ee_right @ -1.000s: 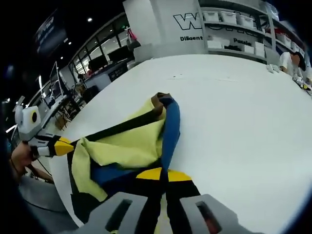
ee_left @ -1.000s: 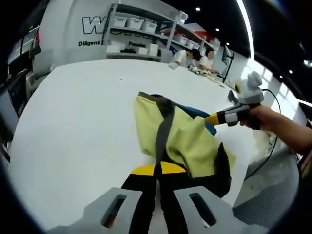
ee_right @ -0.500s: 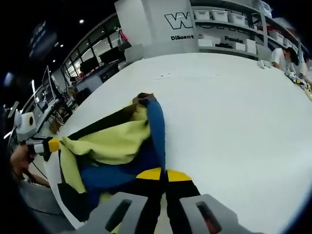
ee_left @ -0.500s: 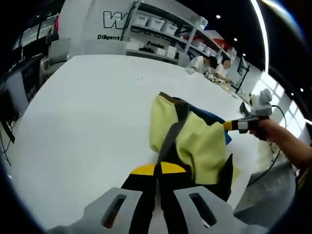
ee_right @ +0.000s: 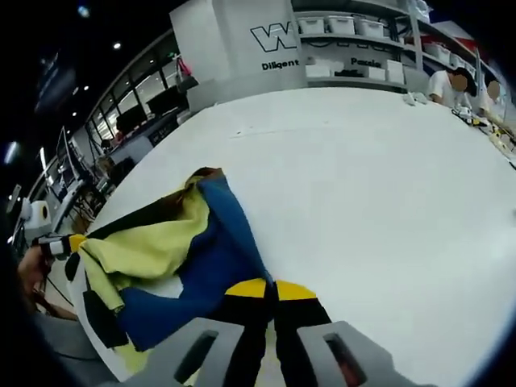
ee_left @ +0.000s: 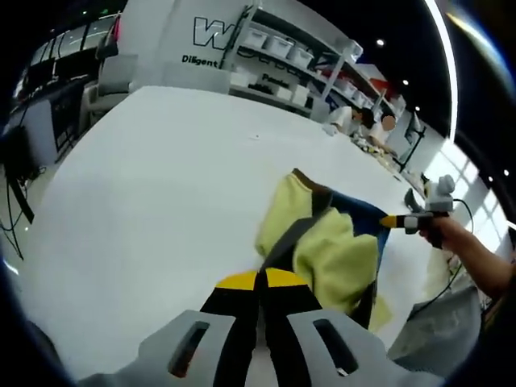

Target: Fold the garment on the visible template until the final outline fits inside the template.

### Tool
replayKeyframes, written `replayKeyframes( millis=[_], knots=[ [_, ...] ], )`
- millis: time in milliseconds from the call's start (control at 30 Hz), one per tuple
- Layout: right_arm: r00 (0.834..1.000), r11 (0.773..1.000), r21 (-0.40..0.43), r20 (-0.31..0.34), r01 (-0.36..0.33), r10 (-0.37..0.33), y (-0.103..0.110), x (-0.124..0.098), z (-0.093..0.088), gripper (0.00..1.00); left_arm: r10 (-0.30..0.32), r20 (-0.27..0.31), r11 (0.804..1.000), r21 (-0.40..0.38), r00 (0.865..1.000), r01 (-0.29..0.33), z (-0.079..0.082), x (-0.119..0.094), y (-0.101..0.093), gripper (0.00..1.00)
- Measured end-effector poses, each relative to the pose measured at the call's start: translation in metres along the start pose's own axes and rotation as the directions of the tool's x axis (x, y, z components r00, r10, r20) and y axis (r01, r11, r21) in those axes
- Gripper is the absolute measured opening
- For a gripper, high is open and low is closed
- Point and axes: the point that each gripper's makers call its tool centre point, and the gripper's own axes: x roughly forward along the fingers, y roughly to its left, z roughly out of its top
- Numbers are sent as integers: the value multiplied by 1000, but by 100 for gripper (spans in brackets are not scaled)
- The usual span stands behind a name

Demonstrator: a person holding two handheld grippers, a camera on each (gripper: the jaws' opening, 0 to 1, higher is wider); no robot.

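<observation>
A yellow garment (ee_left: 326, 250) with black bands and a blue side hangs stretched between my two grippers over the white table (ee_left: 145, 185). My left gripper (ee_left: 260, 278) is shut on a black-banded edge of it. In the left gripper view the right gripper (ee_left: 393, 220) shows at the far right, held by a hand (ee_left: 451, 238). In the right gripper view the garment (ee_right: 153, 246) shows a wide blue panel, and my right gripper (ee_right: 271, 286) is shut on its dark edge. The left gripper (ee_right: 71, 242) holds the far corner at the left.
The table (ee_right: 371, 177) stretches far ahead; its near edge runs under the garment. Shelves with white bins (ee_left: 274, 56) stand behind it. People sit at the far end (ee_left: 363, 121). Desks with monitors (ee_right: 121, 129) lie beyond the table's left side.
The two grippers have drawn apart, pulling the garment out wider. More of the blue panel now faces the right gripper view. Both views have shifted with the hands.
</observation>
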Motion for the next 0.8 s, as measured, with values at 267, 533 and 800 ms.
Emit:
replayKeyframes(
  millis=[267, 533, 800],
  knots=[
    [1000, 999, 32, 7, 18, -18, -17, -4, 4, 0, 29, 13, 999, -25, 999, -29, 1, -2, 15, 0],
    [999, 998, 38, 3, 44, -44, -31, -5, 7, 0, 59, 36, 995, -87, 998, -56, 4, -4, 31, 0],
    [998, 998, 33, -5, 57, -57, -32, -6, 8, 0, 123, 39, 990, -79, 992, -120, 8, -6, 54, 0]
  ],
)
